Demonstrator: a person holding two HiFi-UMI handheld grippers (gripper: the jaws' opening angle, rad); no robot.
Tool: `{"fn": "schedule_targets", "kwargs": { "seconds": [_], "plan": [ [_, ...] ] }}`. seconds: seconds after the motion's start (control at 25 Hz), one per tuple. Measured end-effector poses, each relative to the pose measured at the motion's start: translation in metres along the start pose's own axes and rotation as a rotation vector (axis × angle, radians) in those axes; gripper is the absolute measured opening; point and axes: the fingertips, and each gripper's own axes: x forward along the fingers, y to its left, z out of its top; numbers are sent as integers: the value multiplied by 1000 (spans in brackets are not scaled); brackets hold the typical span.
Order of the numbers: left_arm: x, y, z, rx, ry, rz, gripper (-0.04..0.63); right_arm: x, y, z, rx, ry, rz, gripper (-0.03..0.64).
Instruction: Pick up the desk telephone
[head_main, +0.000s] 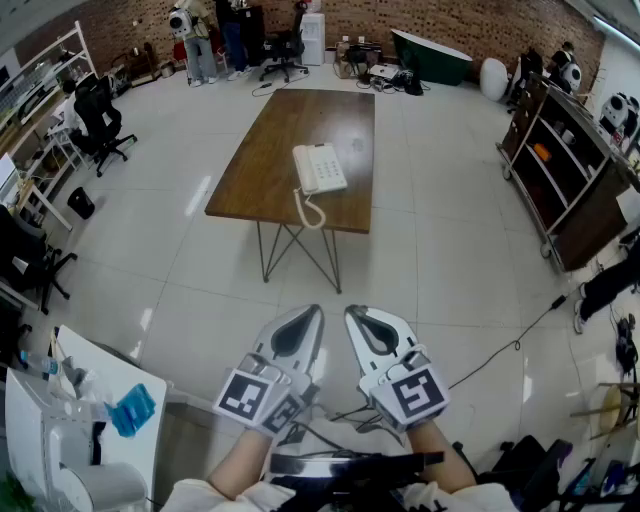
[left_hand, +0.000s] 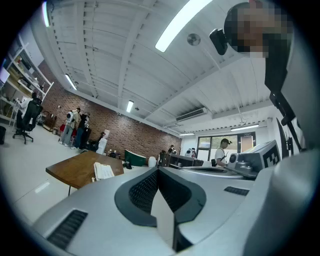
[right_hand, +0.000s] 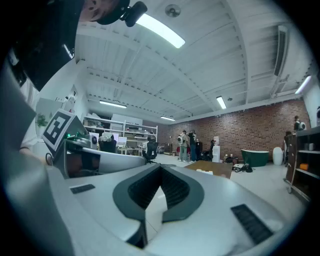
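Note:
A white desk telephone (head_main: 319, 168) lies near the front edge of a brown wooden table (head_main: 270, 150), its coiled cord hanging over that edge. The phone (left_hand: 103, 171) also shows small and far off in the left gripper view, on the table (left_hand: 75, 169). Both grippers hover side by side well short of the table, above the tiled floor. My left gripper (head_main: 311, 315) is shut with nothing in it. My right gripper (head_main: 353, 316) is shut and empty too. In the right gripper view the table (right_hand: 212, 168) shows far ahead, the phone only as a pale speck.
Black office chairs (head_main: 100, 118) stand at the left. A dark shelf unit (head_main: 565, 170) lines the right wall. A white cart (head_main: 95, 410) with a blue item sits at my lower left. A black cable (head_main: 500, 355) runs across the floor on the right. People stand by the brick wall (head_main: 205, 40).

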Motion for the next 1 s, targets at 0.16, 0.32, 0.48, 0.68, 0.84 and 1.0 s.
{"fn": "schedule_targets", "kwargs": {
  "seconds": [0.16, 0.32, 0.48, 0.68, 0.84, 1.0],
  "plan": [
    [-4, 14, 2, 4, 8, -2, 0, 9, 11, 1, 10, -1, -9, 2],
    [-6, 19, 2, 2, 10, -12, 0, 14, 14, 2, 7, -1, -19, 2],
    [-9, 22, 3, 1, 3, -12, 0, 17, 16, 2, 3, -4, -19, 2],
    [-9, 32, -1, 1, 4, -8, 0, 27, 17, -1, 4, -10, -16, 2],
    [-4, 37, -3, 8, 11, -10, 0, 34, 11, -3, 10, -20, -19, 2],
    [5, 46, -4, 16, 22, -3, 0, 44, 1, -3, 15, -27, -17, 2]
  ]
}}
